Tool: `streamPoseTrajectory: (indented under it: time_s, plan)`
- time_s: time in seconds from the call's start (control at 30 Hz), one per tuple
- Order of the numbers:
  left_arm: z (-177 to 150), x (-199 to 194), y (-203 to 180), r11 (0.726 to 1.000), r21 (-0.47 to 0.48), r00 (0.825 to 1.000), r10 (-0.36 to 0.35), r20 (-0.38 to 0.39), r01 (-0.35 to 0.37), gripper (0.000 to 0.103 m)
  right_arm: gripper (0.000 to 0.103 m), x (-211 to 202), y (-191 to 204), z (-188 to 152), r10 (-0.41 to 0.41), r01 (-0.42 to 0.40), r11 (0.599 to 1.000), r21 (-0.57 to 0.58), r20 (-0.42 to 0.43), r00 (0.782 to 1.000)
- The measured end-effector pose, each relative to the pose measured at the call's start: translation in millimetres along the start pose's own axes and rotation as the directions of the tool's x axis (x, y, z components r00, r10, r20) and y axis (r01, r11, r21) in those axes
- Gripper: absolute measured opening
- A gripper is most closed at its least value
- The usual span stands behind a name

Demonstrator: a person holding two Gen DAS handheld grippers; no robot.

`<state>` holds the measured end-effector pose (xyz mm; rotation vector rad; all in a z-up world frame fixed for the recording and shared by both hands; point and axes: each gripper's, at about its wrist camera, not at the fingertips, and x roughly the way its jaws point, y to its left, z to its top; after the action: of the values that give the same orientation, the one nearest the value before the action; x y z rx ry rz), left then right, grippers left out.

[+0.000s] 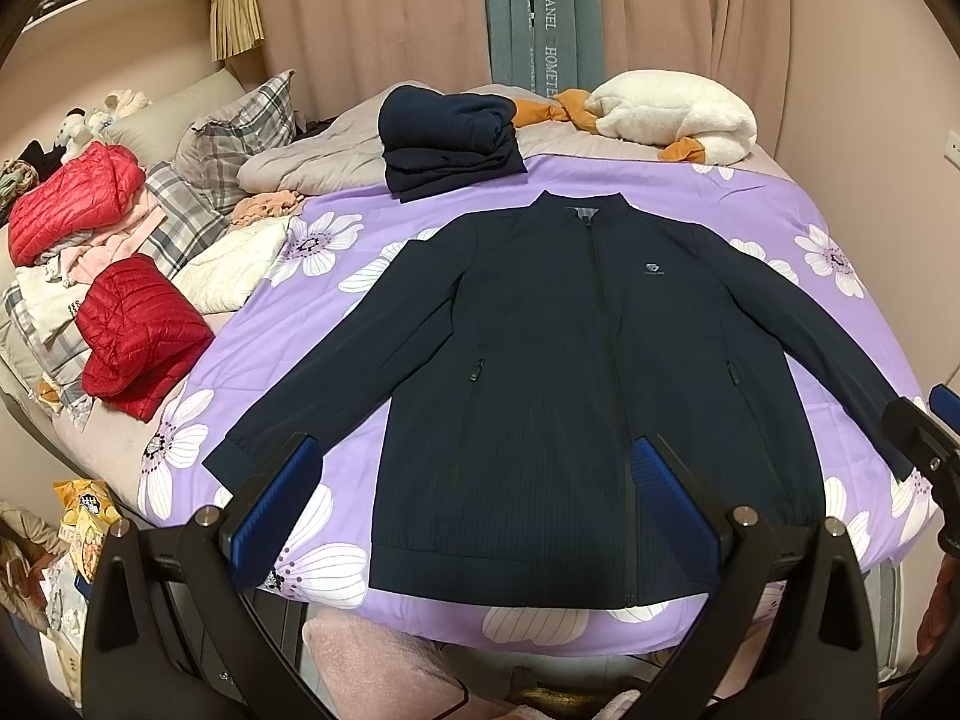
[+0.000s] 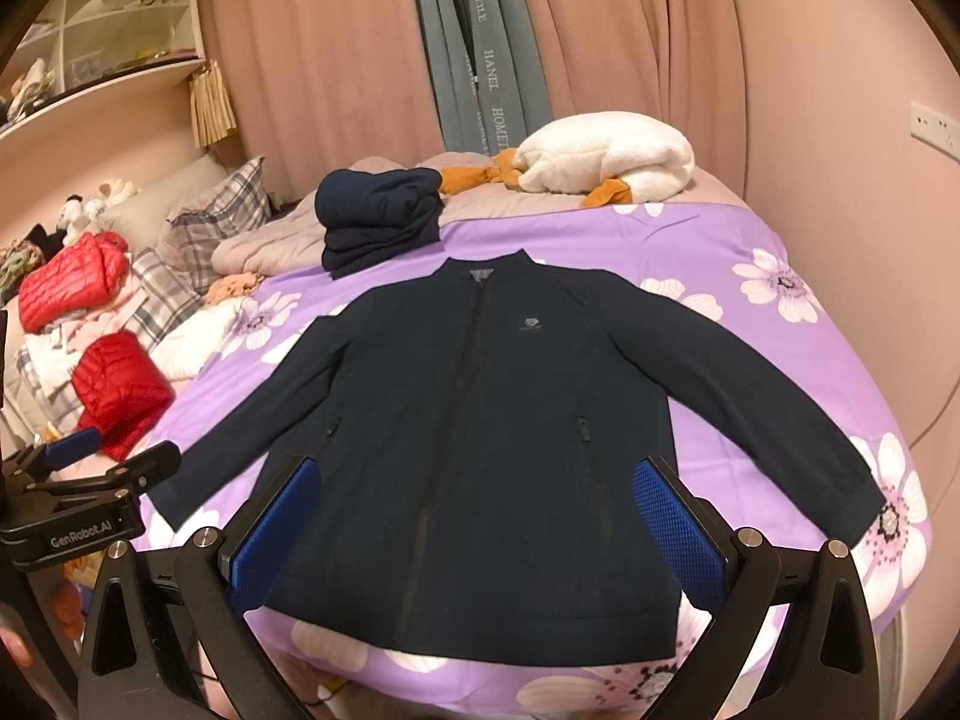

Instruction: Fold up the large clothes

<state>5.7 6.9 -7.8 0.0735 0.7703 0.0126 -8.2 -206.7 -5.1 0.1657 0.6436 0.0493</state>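
Left wrist view: the left gripper (image 1: 474,492) has its two blue-padded fingers (image 1: 273,516) spread wide apart, holding nothing and touching nothing. It hangs above the near edge of the bed, aimed forward and slightly down at a dark navy jacket (image 1: 558,372) spread flat, front up and zipped, on a purple flowered sheet (image 1: 750,204). The jacket's hem lies just ahead of and between the fingers; its two sleeves run out past either finger. Off to the right of this tool, the right gripper (image 1: 924,420) shows at the frame edge, over the cuff of the sleeve on that side.

In the right wrist view, the right gripper (image 2: 477,525) is likewise wide open and empty, held level over the same hem, with the jacket (image 2: 480,420) centred ahead of it. To its left the left gripper (image 2: 111,456) hangs near the other cuff.

Beyond the jacket's collar sits a stack of folded dark clothes (image 1: 450,138), and farther right a white plush toy (image 1: 678,114). Far to the left lie two red padded jackets (image 1: 138,336).
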Motion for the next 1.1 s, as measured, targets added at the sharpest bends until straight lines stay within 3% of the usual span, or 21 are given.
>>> streamPoseTrajectory:
  time_s: [0.97,1.1]
  plan:
    - [-2.4,1.5,2.4,1.000,-0.002,1.000,0.004,-0.002,-0.004,0.103,0.103,1.5,-1.3,0.1,0.002,-0.002,1.000,-0.002,0.001,1.000]
    - [-2.4,6.2,4.0,0.999,-0.022,1.000,-0.026,-0.017,0.025,0.103,0.103,4.8,2.8,-0.9,0.001,-0.001,1.000,0.010,-0.006,1.000]
